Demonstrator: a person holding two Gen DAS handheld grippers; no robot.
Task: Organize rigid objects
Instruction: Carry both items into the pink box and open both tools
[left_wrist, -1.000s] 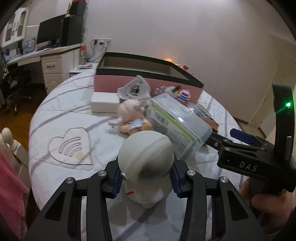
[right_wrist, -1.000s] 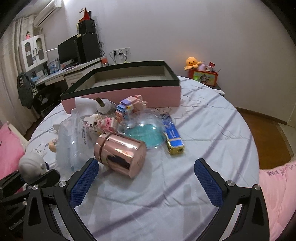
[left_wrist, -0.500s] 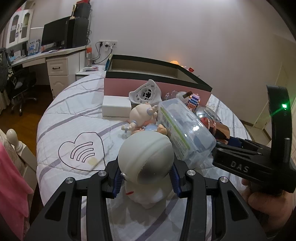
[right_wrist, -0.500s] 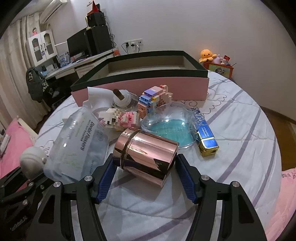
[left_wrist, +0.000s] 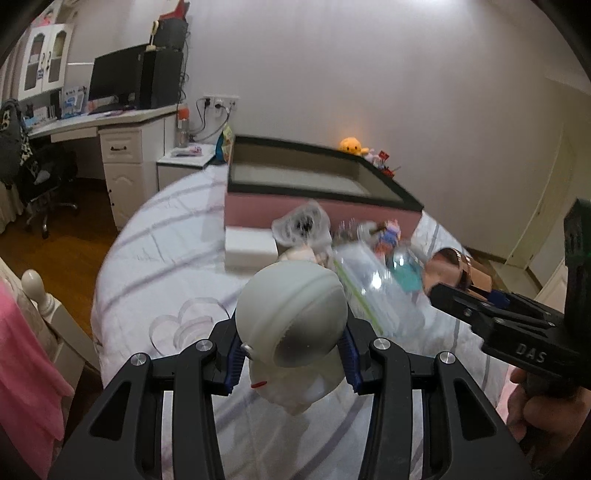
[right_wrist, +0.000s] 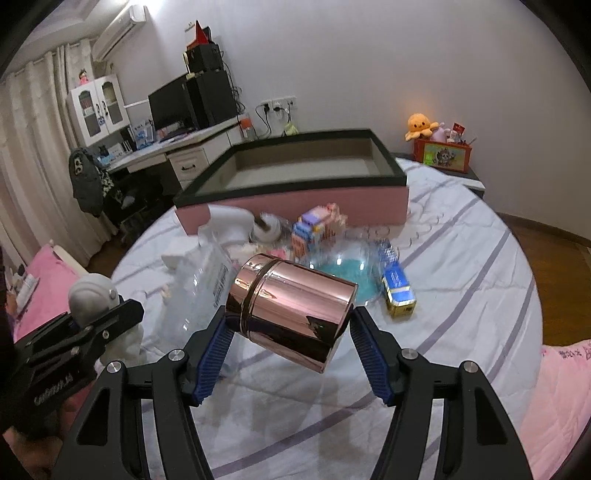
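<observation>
we grip the white round-headed figure (left_wrist: 291, 317) in our left gripper (left_wrist: 291, 363), its blue pads pressed to both sides, lifted above the striped bedcover (right_wrist: 461, 258). our right gripper (right_wrist: 290, 354) clamps the rose-gold canister (right_wrist: 291, 310), tilted on its side and off the cover. the pink box (right_wrist: 295, 201) sits behind the toy clutter, open-topped.

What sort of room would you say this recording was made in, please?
Most likely a bedroom that doubles as a study: the objects lie on a round bed with a quilted cover, a desk with a monitor stands by the wall, and a plush toy sits on a side cabinet.
</observation>
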